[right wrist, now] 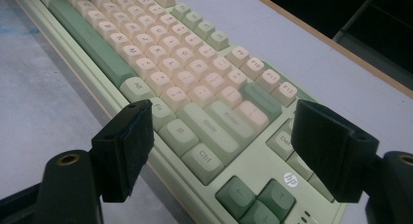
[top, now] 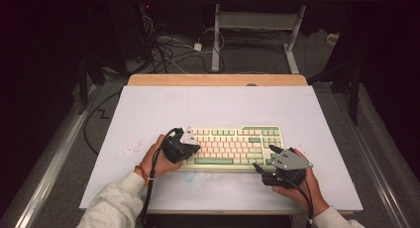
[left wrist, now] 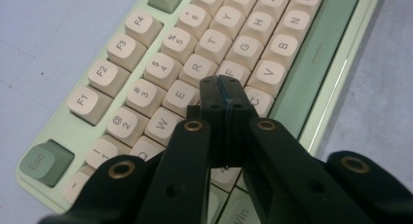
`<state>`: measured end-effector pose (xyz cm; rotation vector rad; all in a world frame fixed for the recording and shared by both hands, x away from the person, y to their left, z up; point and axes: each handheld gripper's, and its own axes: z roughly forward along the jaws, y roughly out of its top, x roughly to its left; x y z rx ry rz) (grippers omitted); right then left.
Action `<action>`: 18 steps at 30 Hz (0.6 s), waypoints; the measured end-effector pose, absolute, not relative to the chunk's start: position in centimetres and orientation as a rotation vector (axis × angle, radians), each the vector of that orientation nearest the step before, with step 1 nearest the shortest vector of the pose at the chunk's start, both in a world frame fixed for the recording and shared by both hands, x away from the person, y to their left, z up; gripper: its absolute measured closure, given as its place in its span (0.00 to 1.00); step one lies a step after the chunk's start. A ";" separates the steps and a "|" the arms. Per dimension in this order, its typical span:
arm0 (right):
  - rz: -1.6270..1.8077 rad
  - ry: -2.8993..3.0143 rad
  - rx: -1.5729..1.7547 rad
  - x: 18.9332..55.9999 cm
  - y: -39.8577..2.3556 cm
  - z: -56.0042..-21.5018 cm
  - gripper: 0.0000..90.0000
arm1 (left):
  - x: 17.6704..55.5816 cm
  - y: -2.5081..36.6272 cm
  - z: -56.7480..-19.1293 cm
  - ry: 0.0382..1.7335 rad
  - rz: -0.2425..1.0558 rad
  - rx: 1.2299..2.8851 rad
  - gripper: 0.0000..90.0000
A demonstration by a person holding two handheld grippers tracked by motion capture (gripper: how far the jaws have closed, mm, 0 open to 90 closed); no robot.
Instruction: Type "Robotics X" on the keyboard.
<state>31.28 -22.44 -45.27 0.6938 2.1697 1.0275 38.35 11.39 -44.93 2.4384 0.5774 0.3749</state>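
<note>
A pale green keyboard (top: pixel 233 143) with cream and green keys lies flat near the front of the white tabletop. My left gripper (top: pixel 196 149) is shut with nothing between its jaws. In the left gripper view its tips (left wrist: pixel 224 85) sit over the keyboard (left wrist: pixel 122 48) among the E, F and C keys; whether they press a key I cannot tell. My right gripper (top: pixel 266 157) is open at the keyboard's right front corner. In the right gripper view its jaws (right wrist: pixel 226 136) stand wide on either side of that end of the keyboard (right wrist: pixel 160 53), near the Ctrl and arrow keys, pads apart from it.
The white tabletop (top: pixel 218 104) has a wooden strip (top: pixel 218 80) along its far edge and faint red specks (top: pixel 132 148) left of the keyboard. Beyond it, cables (top: pixel 168 49) lie on the floor by a table leg (top: pixel 216 44). Metal rails flank both sides.
</note>
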 end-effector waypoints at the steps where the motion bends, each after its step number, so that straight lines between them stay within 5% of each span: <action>1: 1.028 2.169 0.694 31.3 -22.4 -45.3 0.26 | 38.4 11.5 -44.9 0.581 0.379 2.435 0.97; 18: 1.019 2.170 0.692 31.2 -22.5 -45.3 0.26 | 38.8 11.7 -45.0 0.602 0.390 2.438 0.97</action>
